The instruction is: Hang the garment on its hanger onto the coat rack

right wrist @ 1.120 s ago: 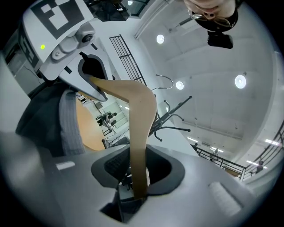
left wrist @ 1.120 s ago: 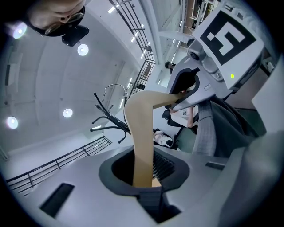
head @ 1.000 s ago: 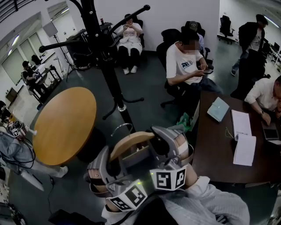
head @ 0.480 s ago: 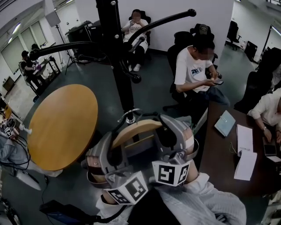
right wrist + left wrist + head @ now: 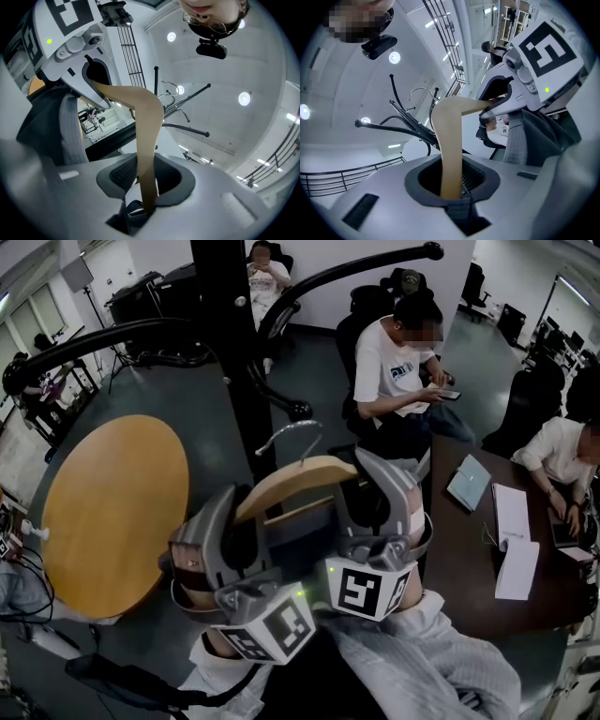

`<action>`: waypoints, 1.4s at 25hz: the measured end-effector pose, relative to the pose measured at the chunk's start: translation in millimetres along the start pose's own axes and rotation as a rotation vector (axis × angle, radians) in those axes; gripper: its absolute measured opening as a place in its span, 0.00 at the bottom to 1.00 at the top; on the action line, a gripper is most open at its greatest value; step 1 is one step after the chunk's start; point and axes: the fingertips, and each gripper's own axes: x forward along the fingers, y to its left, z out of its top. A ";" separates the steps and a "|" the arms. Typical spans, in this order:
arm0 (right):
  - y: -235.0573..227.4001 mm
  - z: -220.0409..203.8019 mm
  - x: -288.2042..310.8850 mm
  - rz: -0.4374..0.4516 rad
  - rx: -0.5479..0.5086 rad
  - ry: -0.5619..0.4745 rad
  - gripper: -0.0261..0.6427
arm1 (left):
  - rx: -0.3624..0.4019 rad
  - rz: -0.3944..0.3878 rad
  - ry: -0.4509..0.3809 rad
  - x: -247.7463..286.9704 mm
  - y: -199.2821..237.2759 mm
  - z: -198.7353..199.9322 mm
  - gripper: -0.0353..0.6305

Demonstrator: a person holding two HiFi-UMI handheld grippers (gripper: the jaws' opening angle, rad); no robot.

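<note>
A wooden hanger (image 5: 295,479) with a metal hook (image 5: 286,435) is held up in front of the black coat rack (image 5: 230,352). My left gripper (image 5: 234,531) is shut on its left arm and my right gripper (image 5: 370,493) is shut on its right arm. A dark grey garment (image 5: 300,526) hangs below it, mostly hidden. The hook sits just below a short knobbed peg (image 5: 298,411). In the left gripper view the hanger (image 5: 450,154) runs up out of the left gripper (image 5: 452,180) toward the hook (image 5: 419,91). In the right gripper view the hanger (image 5: 147,140) rises from the right gripper (image 5: 145,180), with the garment (image 5: 51,126) at left.
Long curved rack arms reach right (image 5: 356,268) and left (image 5: 94,338) overhead. A round wooden table (image 5: 103,502) stands at left. A dark desk (image 5: 469,549) with papers is at right. A seated person (image 5: 398,362) and others sit behind it.
Both grippers have lifted the hanger and carried it toward the rack pole. The hook has come up close under the short knobbed peg. The grips look unchanged.
</note>
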 end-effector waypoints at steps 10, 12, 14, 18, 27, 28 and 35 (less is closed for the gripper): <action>-28.0 2.0 24.2 -0.053 -0.019 -0.020 0.19 | -0.004 0.019 -0.052 30.5 17.4 16.2 0.16; -33.4 0.5 28.6 -0.052 -0.015 -0.024 0.19 | -0.014 0.007 -0.059 36.5 18.4 19.9 0.16; -36.2 -3.7 30.6 -0.049 -0.010 -0.022 0.19 | -0.020 -0.008 -0.060 40.8 16.0 22.9 0.16; -30.9 -15.3 29.3 -0.027 -0.011 -0.015 0.19 | -0.022 -0.033 -0.046 44.3 2.9 20.7 0.16; -4.6 -39.0 54.2 0.069 0.000 0.012 0.18 | -0.041 -0.060 0.039 66.0 -15.2 -6.2 0.16; -1.2 -40.0 58.0 0.080 0.003 0.012 0.18 | -0.047 -0.063 0.049 68.3 -16.0 -10.1 0.16; 28.9 -51.0 71.1 0.158 0.025 0.031 0.18 | -0.080 -0.101 0.126 73.3 -31.6 -37.9 0.16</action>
